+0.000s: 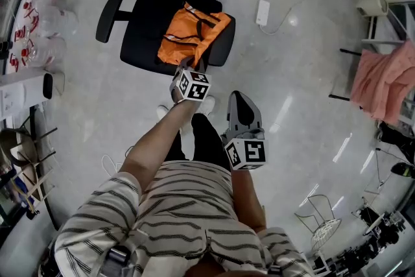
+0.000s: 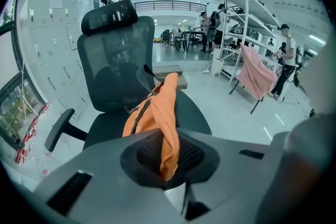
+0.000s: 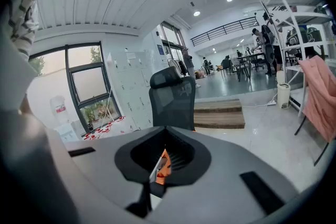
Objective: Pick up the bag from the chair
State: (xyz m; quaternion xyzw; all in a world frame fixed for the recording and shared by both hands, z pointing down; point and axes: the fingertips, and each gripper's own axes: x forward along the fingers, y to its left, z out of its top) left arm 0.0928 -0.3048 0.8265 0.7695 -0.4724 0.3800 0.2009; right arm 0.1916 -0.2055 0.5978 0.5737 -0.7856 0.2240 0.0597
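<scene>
An orange bag with black straps lies on the seat of a black office chair. My left gripper reaches to the bag's near edge. In the left gripper view its jaws are shut on a fold of the orange bag, and the fabric runs down between the pads of the left gripper. The chair's mesh back stands behind. My right gripper hangs lower right, away from the chair, shut with nothing in it. In its own view the right gripper faces the chair.
A pink cloth hangs on a rack at the right. A white power strip lies on the floor behind the chair. Cluttered shelves line the left. People stand by white shelving. A wooden step lies beyond.
</scene>
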